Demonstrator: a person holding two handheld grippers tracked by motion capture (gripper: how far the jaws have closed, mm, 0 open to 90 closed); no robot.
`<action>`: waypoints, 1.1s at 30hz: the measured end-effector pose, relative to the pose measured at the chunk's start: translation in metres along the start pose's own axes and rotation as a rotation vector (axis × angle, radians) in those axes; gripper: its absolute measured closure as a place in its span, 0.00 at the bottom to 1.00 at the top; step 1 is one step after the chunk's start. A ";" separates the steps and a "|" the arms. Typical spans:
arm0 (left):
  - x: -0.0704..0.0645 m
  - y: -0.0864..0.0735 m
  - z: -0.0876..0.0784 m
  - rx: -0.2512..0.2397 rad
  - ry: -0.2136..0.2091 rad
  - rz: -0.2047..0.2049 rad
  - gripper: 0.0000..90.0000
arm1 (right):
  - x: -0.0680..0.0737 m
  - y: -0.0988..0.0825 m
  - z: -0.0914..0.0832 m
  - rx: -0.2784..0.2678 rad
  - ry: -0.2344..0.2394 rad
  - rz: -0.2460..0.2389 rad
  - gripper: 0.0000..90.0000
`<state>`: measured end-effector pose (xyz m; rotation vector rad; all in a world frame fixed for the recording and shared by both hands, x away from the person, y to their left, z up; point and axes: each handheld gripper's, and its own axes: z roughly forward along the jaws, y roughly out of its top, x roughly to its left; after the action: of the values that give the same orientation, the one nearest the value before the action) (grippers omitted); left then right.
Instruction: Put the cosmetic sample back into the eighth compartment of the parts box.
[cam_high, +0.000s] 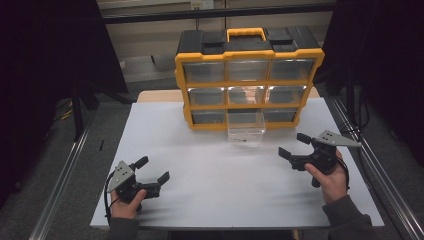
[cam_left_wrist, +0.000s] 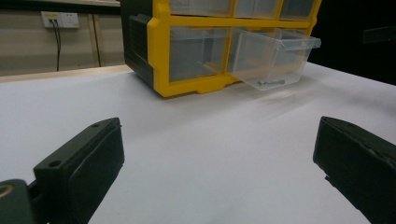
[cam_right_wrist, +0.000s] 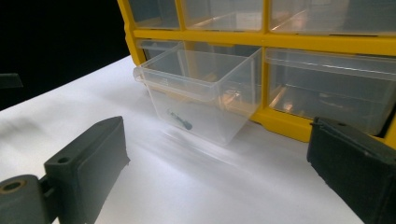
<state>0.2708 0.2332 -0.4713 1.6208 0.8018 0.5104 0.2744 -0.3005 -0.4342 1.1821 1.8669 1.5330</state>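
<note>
In the high view, the left gripper (cam_high: 153, 169) sits at lower left and the right gripper (cam_high: 291, 144) at right, both with jaws wide and empty. The clear drawer (cam_high: 246, 131) sticks out of the yellow organizer (cam_high: 248, 74) at centre. In the left gripper view, the drawer (cam_left_wrist: 275, 56) is at upper right, with a small screw (cam_left_wrist: 269, 82) inside. In the right gripper view, the drawer (cam_right_wrist: 205, 93) is at centre and the screw (cam_right_wrist: 180, 120) lies on its bottom.

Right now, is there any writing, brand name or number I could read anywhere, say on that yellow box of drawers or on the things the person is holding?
None can be read.
Yellow drawer box: no label or brand visible on its frame or clear drawers.
Left tool and right tool: plain black, no markings legible.
Wall socket: no legible text.
</note>
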 end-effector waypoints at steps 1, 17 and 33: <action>0.000 0.000 0.000 0.000 0.000 0.001 0.02 | 0.000 -0.001 -0.002 -0.003 -0.002 0.004 0.05; 0.001 0.000 -0.001 0.005 0.007 0.005 0.02 | -0.009 -0.024 -0.028 -0.013 -0.041 -0.001 0.04; 0.002 0.000 -0.002 0.011 0.007 0.020 0.02 | -0.018 -0.051 -0.048 0.007 -0.087 0.023 0.04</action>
<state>0.2713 0.2360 -0.4709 1.6395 0.7954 0.5266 0.2299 -0.3434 -0.4724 1.2569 1.8093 1.4643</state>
